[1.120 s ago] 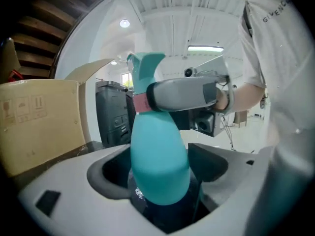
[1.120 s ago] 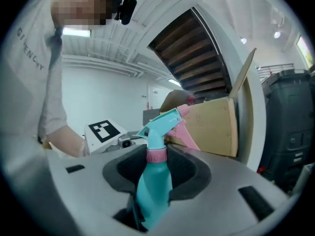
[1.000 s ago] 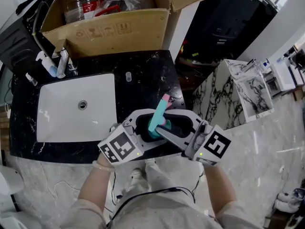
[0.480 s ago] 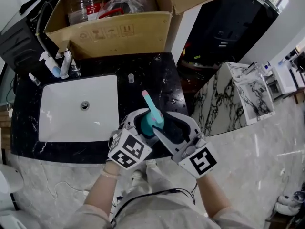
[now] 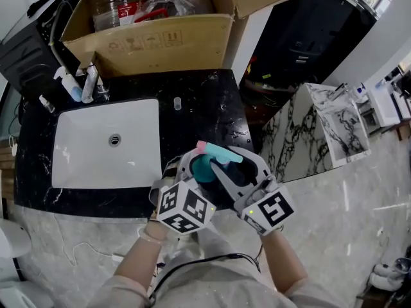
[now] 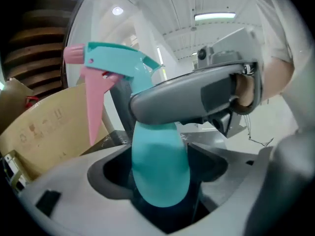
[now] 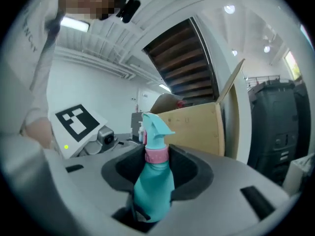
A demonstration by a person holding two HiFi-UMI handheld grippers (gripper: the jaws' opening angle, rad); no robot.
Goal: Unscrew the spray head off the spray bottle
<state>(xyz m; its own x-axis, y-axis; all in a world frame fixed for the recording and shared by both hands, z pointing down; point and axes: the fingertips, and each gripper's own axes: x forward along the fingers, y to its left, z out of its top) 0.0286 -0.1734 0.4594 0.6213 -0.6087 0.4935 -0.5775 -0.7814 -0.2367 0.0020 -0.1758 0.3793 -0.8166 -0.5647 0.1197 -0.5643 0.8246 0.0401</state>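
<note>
Over the black counter (image 5: 212,101), hugging the spray bottle (image 6: 160,176) in the wide jaws of the left gripper (image 6: 160,154), its spray head (image 5: 221,154) swung round sideways, just closing the narrower jaws of the right gripper (image 7: 157,147) onto the pink collar (image 7: 157,156) for another twist.

Left gripper (image 6: 160,183): both jaws pressed on the teal body of the spray bottle (image 6: 160,166), which stands upright. Spray head (image 6: 118,63): teal, with pink nozzle and pink trigger, pointing left. Right gripper (image 6: 189,97): one grey jaw lies across the spray head's base. Its jaws have just been closing, with that base between them. Cardboard box (image 6: 44,127): behind, at left.
</note>
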